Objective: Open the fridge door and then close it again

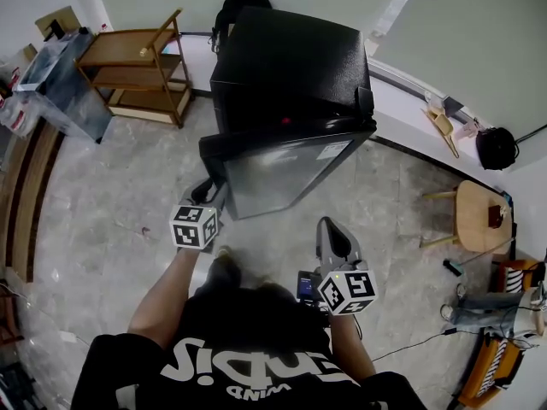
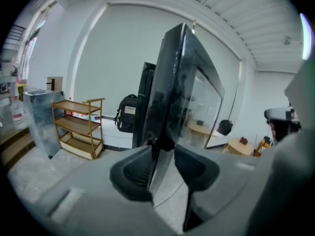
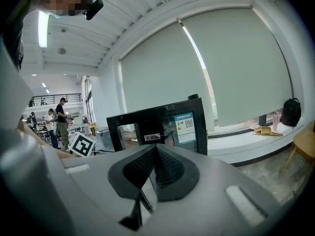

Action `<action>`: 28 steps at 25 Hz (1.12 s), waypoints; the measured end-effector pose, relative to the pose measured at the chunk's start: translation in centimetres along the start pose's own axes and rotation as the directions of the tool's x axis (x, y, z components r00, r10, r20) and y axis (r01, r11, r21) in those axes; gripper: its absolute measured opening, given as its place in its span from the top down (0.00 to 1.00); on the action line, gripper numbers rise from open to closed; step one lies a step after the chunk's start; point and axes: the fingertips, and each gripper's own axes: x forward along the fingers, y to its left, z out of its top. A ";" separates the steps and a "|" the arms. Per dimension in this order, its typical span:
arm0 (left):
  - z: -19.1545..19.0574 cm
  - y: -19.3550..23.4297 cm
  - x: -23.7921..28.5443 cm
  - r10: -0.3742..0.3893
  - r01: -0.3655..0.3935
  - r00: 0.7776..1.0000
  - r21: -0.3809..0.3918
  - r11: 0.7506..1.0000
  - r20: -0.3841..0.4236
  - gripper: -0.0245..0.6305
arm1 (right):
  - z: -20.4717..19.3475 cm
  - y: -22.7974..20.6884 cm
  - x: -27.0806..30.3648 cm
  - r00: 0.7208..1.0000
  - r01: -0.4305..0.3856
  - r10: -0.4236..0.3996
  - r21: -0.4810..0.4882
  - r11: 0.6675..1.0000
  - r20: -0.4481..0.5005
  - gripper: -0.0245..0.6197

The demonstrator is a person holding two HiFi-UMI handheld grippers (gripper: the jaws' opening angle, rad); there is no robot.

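Head view: the fridge door stands partly open off the fridge. It is hinged at the fridge's right corner, and its free edge has swung out at the left, where the left gripper meets it. The right gripper hangs in front of the fridge, apart from the door.

Left gripper view: the jaws clamp the door's upright free edge, which runs straight up between them.

Right gripper view: the jaws are closed together and empty, with the door's face ahead.

Swinging the door probably falls to the left hand.
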 end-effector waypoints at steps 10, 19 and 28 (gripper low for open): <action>-2.2 -3.5 -2.9 0.045 -0.044 0.999 -0.029 0.999 0.017 0.77 | -0.9 -0.2 -3.5 0.998 -0.063 0.063 -0.029 0.998 -0.014 0.97; -4.3 -6.6 -5.6 0.057 -0.056 0.998 -0.053 0.997 0.023 0.78 | -1.7 0.6 -6.0 0.995 -0.099 0.098 -0.041 0.994 -0.015 0.97; -5.9 -9.7 -7.6 0.042 -0.040 0.999 -0.059 0.997 0.022 0.81 | -2.2 1.4 -7.6 0.993 -0.122 0.121 -0.043 0.992 -0.010 0.97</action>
